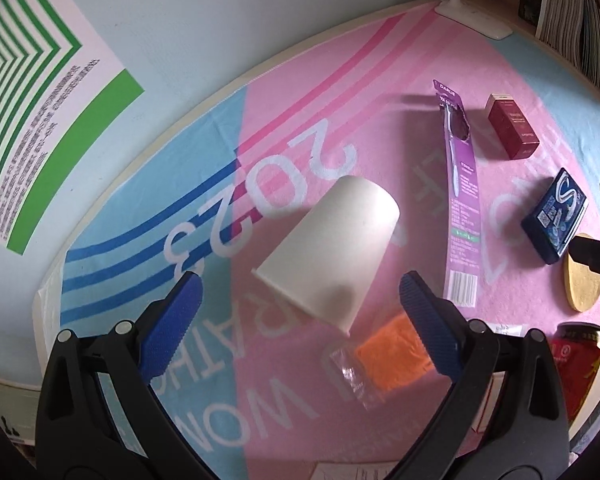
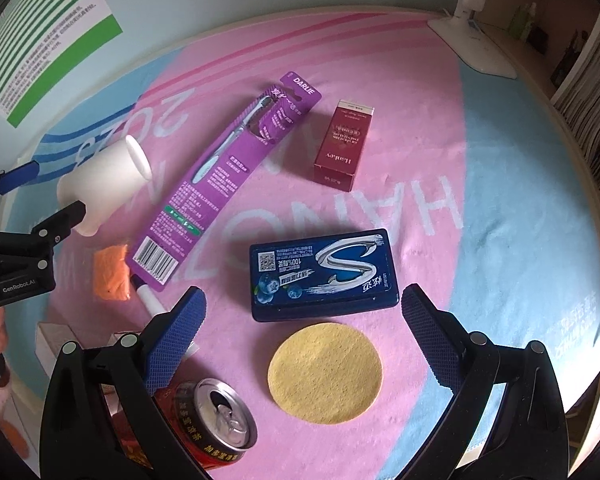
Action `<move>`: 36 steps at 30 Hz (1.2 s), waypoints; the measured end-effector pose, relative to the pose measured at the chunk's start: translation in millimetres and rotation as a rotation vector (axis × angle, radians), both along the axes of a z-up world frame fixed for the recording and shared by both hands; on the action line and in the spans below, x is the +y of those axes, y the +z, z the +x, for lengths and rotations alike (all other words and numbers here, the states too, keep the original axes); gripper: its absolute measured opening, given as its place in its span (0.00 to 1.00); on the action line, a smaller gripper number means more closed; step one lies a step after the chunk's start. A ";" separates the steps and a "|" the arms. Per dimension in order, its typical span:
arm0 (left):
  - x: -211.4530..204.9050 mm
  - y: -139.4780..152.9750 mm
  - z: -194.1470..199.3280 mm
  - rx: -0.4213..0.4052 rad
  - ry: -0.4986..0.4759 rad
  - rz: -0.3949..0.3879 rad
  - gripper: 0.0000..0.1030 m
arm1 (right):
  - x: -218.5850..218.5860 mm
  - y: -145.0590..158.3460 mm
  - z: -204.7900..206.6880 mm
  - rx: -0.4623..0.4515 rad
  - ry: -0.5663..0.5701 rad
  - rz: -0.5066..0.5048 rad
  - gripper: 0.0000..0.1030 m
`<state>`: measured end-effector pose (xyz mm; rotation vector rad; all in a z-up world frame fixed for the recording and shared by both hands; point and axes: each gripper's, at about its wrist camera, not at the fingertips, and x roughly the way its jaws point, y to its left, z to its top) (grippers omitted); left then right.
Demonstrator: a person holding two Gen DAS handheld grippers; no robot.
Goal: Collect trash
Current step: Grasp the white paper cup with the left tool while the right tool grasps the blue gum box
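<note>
Left hand-held gripper [image 1: 300, 292] hung wide open and empty over the paper cup [image 1: 332, 248], which lay tipped on its side on the table [image 1: 380, 92] beside the toothbrush pack [image 1: 460, 184]. Right hand-held gripper [image 2: 300, 308], also open and empty, faced the gum box [image 2: 324, 276]. Looked like the approach step; next it needed lowering and closing on the cup wall gently, since it would crush.

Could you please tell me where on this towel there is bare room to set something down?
The widest free patch is the pale blue stretch of towel right of the dark red carton and blue gum box, up to the white lamp base. It is crowded from the white paper cup and purple toothbrush pack down to the red can.
</note>
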<state>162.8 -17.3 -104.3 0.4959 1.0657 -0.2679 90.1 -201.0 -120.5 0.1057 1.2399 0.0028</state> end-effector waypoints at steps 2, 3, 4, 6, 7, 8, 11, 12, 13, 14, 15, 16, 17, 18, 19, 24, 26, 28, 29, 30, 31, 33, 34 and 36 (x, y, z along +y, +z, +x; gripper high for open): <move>-2.3 -5.2 5.2 0.009 -0.014 0.001 0.94 | -2.2 -6.9 4.6 0.017 -0.008 -0.004 0.94; -4.6 -9.2 8.9 0.019 -0.026 -0.001 0.94 | -2.6 -10.2 6.6 0.022 -0.010 -0.005 0.94; -6.0 -12.0 10.9 0.026 -0.034 -0.005 0.94 | -2.6 -13.5 8.5 0.029 -0.009 -0.004 0.94; -9.3 -19.4 15.3 0.050 -0.047 -0.010 0.94 | -2.1 -21.3 11.2 0.049 -0.008 -0.013 0.94; -11.1 -22.7 16.8 0.061 -0.055 -0.018 0.94 | -1.9 -24.6 12.2 0.055 -0.009 -0.025 0.95; -12.8 -25.6 18.3 0.069 -0.060 -0.022 0.94 | -1.4 -27.0 13.6 0.056 -0.007 -0.039 0.94; -18.1 -33.4 20.1 0.089 -0.081 -0.034 0.89 | -1.8 -36.2 16.2 0.079 -0.008 -0.040 0.94; -20.1 -36.6 20.5 0.096 -0.088 -0.029 0.85 | -2.6 -39.2 16.5 0.085 -0.014 -0.041 0.93; -21.6 -38.2 20.2 0.091 -0.092 -0.017 0.83 | -3.6 -41.1 16.8 0.087 -0.018 -0.028 0.93; -22.6 -39.2 20.3 0.088 -0.097 -0.011 0.76 | -6.1 -42.4 17.0 0.084 -0.027 -0.011 0.91; -22.8 -39.8 21.0 0.090 -0.098 -0.010 0.74 | -7.6 -42.3 16.4 0.078 -0.035 -0.003 0.91; -21.8 -39.0 21.9 0.093 -0.098 -0.018 0.73 | -9.1 -42.2 15.9 0.072 -0.039 0.000 0.91; -20.8 -38.1 23.2 0.095 -0.098 -0.025 0.71 | -10.5 -41.5 15.4 0.067 -0.040 -0.004 0.91; -20.3 -37.5 24.1 0.098 -0.098 -0.030 0.70 | -11.5 -40.9 15.8 0.060 -0.042 -0.010 0.91; -19.7 -37.0 24.8 0.098 -0.099 -0.030 0.69 | -12.6 -39.9 16.1 0.056 -0.042 -0.011 0.91; -16.4 -28.2 23.4 0.084 -0.077 -0.032 0.61 | -17.9 -27.4 14.7 0.020 -0.051 0.002 0.91; -8.9 -17.2 17.3 0.076 -0.075 -0.041 0.61 | -22.8 -13.1 12.2 -0.007 -0.057 0.005 0.91; -8.2 -8.4 12.8 0.055 -0.077 -0.038 0.60 | -28.0 -2.4 7.7 -0.032 -0.065 0.013 0.91; -7.7 -4.2 10.7 0.047 -0.078 -0.038 0.59 | -31.1 3.9 4.3 -0.046 -0.070 0.015 0.91; -7.8 1.3 8.4 0.037 -0.077 -0.041 0.59 | -33.1 9.9 0.3 -0.058 -0.074 0.018 0.91; -8.6 6.9 6.2 0.030 -0.078 -0.048 0.59 | -35.4 15.9 -3.8 -0.071 -0.080 0.021 0.91; -9.9 20.7 0.1 0.015 -0.082 -0.067 0.59 | -39.4 29.4 -14.5 -0.095 -0.092 0.020 0.91; -10.8 25.4 -1.8 0.008 -0.086 -0.073 0.59 | -41.8 36.7 -23.0 -0.107 -0.100 0.019 0.91; -17.4 36.5 -9.4 -0.012 -0.108 -0.078 0.59 | -48.6 45.7 -37.6 -0.125 -0.120 0.019 0.91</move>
